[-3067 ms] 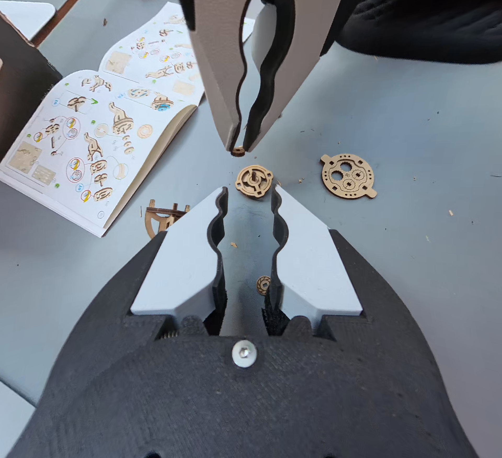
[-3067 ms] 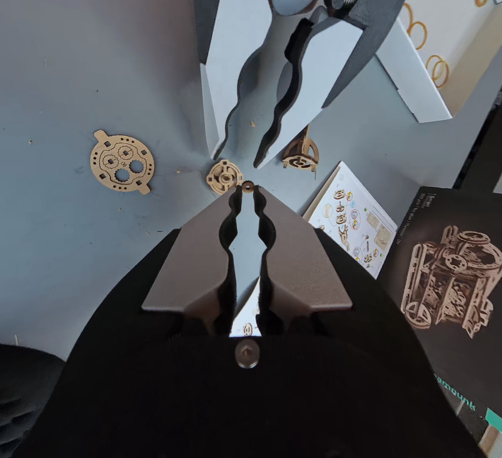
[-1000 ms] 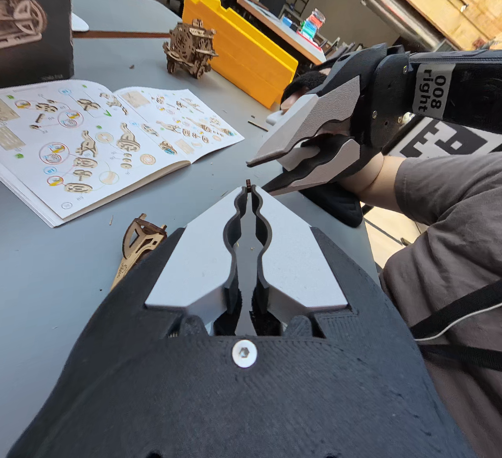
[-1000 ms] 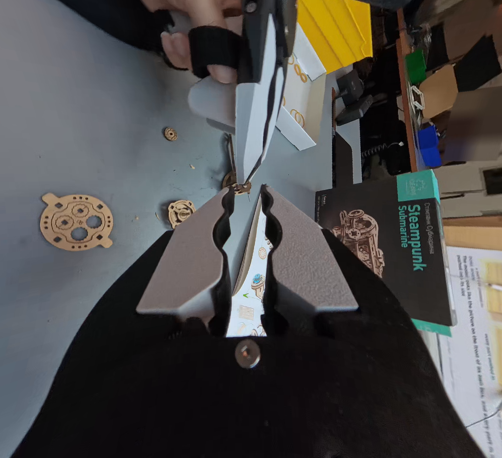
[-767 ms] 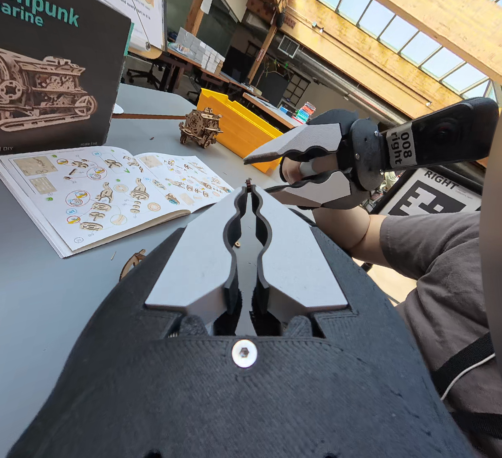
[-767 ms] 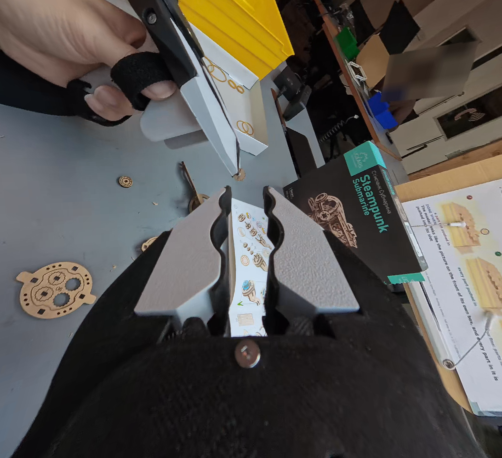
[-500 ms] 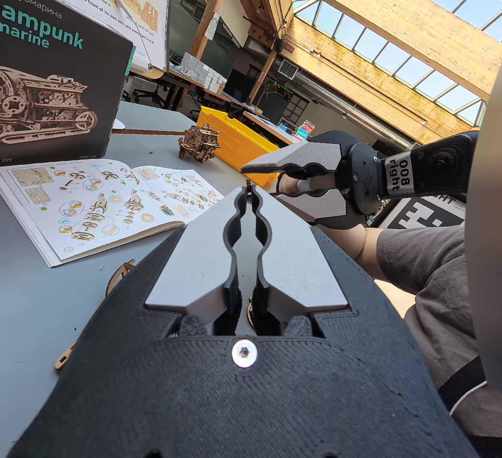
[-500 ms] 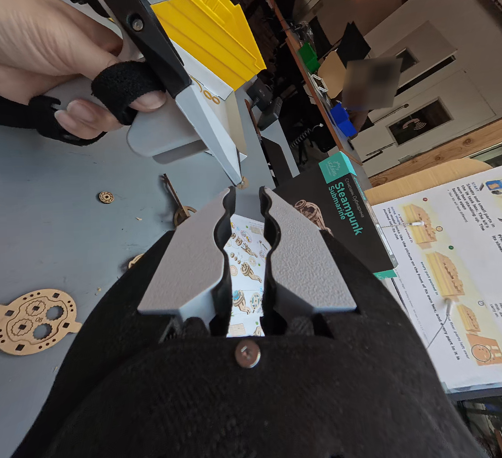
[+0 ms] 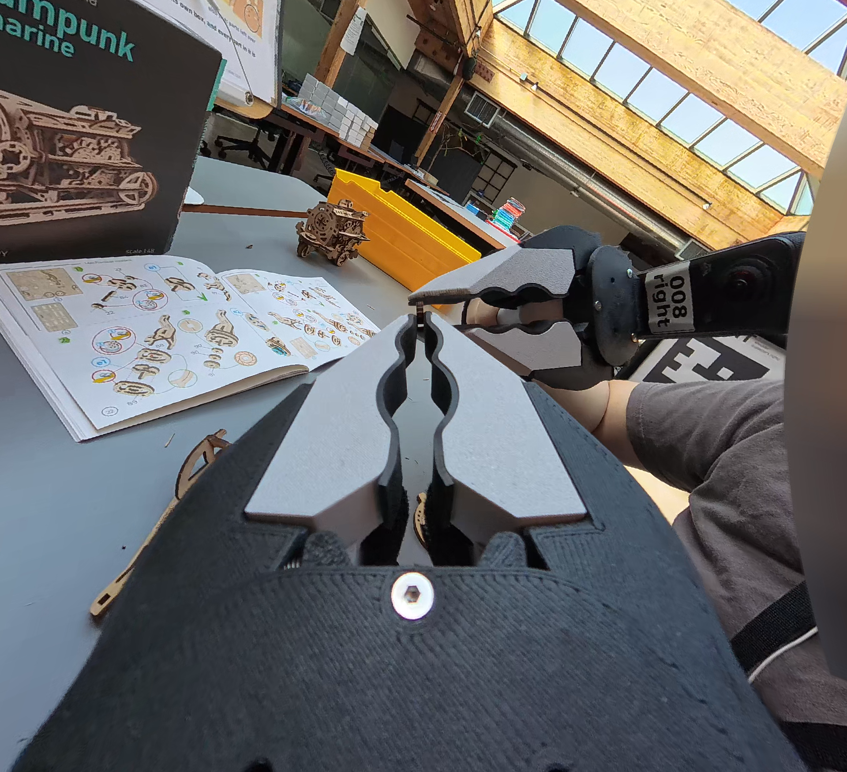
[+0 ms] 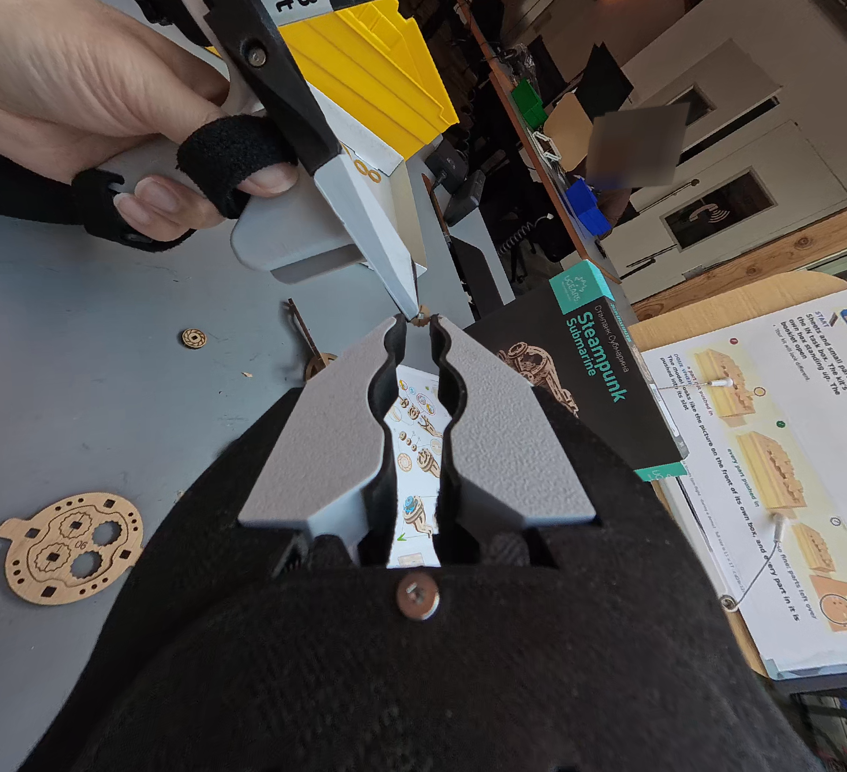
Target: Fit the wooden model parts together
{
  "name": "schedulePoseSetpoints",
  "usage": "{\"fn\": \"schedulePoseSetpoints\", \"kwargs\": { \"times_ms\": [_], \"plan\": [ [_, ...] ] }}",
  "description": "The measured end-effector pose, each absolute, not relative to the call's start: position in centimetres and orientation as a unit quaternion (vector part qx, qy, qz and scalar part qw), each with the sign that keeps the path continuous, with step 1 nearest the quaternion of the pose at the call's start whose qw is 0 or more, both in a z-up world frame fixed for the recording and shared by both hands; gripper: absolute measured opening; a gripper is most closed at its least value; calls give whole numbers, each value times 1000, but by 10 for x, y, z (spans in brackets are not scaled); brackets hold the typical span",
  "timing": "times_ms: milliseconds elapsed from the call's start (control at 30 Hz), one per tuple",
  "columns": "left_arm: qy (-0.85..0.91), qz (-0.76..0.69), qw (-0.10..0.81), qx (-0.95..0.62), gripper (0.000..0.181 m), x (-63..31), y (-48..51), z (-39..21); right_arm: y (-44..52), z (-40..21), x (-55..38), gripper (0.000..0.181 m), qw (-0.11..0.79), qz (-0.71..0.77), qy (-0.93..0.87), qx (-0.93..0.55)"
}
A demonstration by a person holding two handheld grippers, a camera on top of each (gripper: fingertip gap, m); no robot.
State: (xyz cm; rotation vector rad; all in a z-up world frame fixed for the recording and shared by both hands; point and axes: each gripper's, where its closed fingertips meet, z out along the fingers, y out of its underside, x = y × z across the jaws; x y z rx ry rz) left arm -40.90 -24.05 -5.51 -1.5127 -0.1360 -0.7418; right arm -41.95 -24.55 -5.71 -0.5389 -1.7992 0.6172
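A small wooden gear [image 9: 419, 313] is pinched edge-on in the tips of my left gripper [image 9: 420, 320], held above the grey table [image 9: 55, 498]. My right gripper [image 10: 418, 323] meets it tip to tip: its fingers have closed to the gear's width, and the gear [image 10: 420, 319] sits between their tips. In the left wrist view the right gripper [image 9: 440, 314] comes in from the right, one finger above the gear and one below. In the right wrist view the left gripper [image 10: 408, 305] comes down from the upper left, shut.
A round holed wooden plate [image 10: 68, 548], a small disc [image 10: 194, 338] and a curved wooden part [image 10: 316, 360] lie on the table. The open instruction booklet [image 9: 160, 337], the dark kit box [image 9: 91, 131], a finished model [image 9: 332, 231] and a yellow bin [image 9: 403, 241] stand behind. Less than 4 cm separates the two grippers' tips.
Both grippers rose from the table. The gear passed from the right gripper to the left. The right gripper opened, came back to the gear and has narrowed onto it over the last half second.
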Motion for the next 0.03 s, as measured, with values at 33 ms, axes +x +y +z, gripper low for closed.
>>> {"fn": "schedulePoseSetpoints", "kwargs": {
  "times_ms": [33],
  "plan": [
    [-60, -333, 661, -670, 1, -409, -240, -56, -245, -58, -419, 9, 549, 258, -763, -225]
  ]
}}
